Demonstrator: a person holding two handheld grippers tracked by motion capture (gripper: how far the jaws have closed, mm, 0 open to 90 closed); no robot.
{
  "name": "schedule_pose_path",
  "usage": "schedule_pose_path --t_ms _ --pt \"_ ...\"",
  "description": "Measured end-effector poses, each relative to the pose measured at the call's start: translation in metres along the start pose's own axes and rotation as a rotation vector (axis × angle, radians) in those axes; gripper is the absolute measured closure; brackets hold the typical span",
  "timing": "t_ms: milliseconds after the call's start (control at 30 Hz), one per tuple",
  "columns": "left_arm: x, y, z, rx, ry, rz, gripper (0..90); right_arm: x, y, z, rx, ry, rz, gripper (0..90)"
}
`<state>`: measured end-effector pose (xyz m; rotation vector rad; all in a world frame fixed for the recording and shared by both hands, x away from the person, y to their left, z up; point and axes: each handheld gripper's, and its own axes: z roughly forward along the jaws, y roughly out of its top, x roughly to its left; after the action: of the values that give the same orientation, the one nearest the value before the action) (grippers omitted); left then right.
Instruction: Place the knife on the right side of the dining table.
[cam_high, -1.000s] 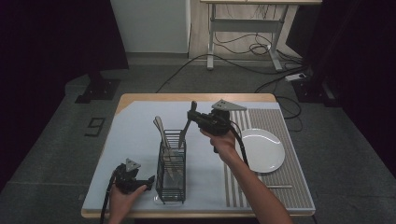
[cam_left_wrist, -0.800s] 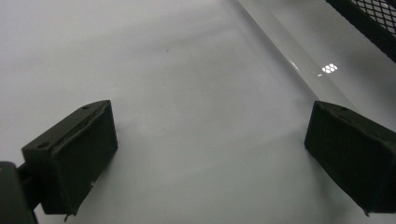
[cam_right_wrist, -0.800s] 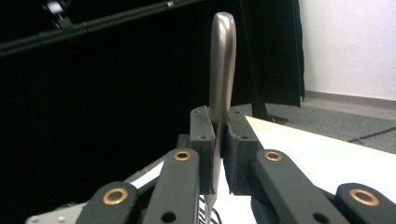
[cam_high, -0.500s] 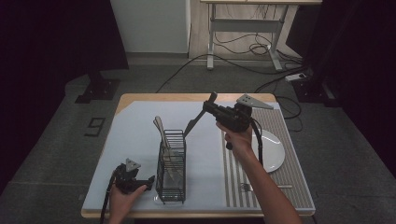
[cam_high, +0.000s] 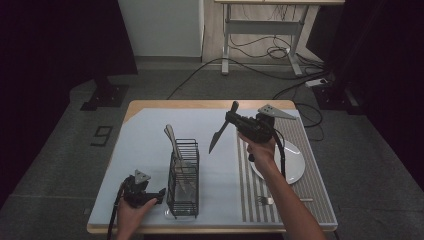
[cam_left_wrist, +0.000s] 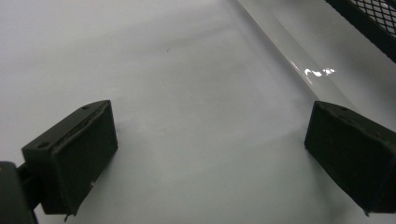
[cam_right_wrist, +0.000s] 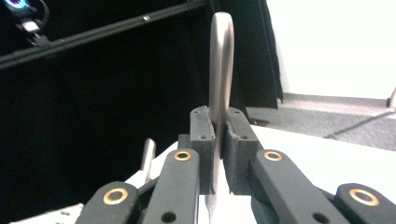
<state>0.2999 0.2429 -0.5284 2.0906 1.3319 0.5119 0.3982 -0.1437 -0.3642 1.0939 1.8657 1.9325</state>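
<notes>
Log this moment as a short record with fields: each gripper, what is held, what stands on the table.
right gripper: jaws shut on the knife, held in the air above the table, blade slanting down
left gripper: jaws open, nothing between them, resting low beside the wire caddy
wire caddy: upright, cutlery handles sticking out
plate: on the striped mat
fork: lying on the striped mat

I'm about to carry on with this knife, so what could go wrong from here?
1. The right tool pinches the knife at one narrow spot on its handle; the long blade hanging below could swing or slip.
2. The wire cutlery basket already holds utensils, which could block the blade if it goes in.
3. The left tool rests open beside the basket, not steadying it.
</notes>
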Motion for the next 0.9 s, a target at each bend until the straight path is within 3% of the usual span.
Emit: schedule_pose_path --t_ms 367,900 --pt "0.000 0.000 0.000 0.000 0.000 0.000 1.8 -0.026 -0.017 0.006 0.024 -0.063 0.034 83.4" --pt "0.000 0.000 0.000 -0.001 0.001 -0.002 1.8 -0.047 -0.016 0.000 0.012 -0.130 0.022 83.4"
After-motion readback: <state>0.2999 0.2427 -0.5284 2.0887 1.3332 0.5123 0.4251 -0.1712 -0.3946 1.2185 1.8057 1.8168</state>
